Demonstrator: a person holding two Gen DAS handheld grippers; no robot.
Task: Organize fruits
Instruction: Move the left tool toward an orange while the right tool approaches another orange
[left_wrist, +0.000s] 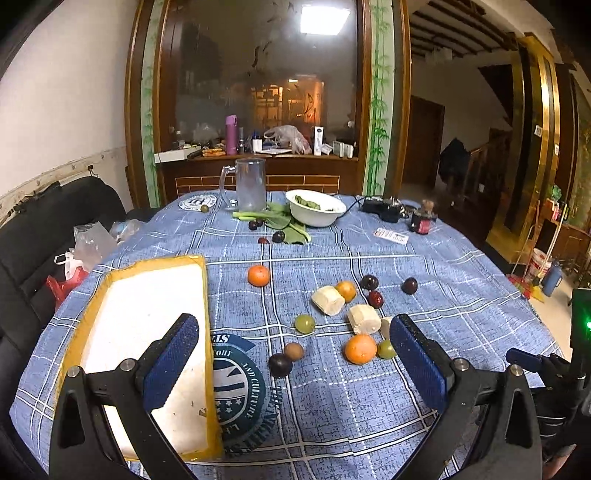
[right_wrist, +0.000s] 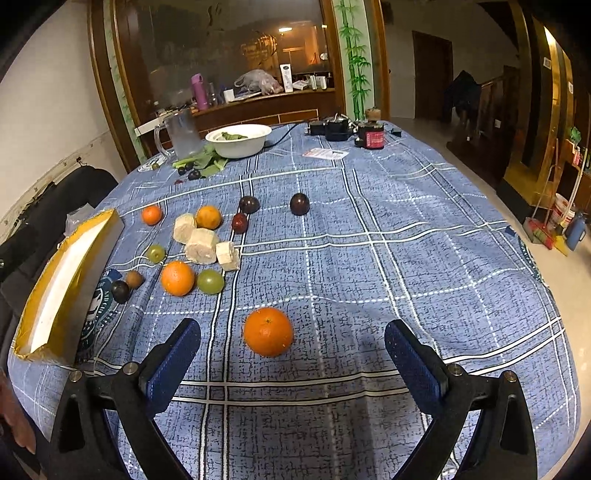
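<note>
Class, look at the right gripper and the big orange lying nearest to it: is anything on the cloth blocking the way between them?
Nothing visible does. The right gripper is open, and the big orange lies on bare tablecloth just ahead of its fingertips, apart from the other fruit.

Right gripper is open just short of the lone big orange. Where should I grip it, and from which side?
Grip the big orange across its widest middle, coming straight forward and down with the right gripper. It is round, sits alone on the tablecloth with bare cloth on both sides, and lies nearly centred between the open jaws.
</note>
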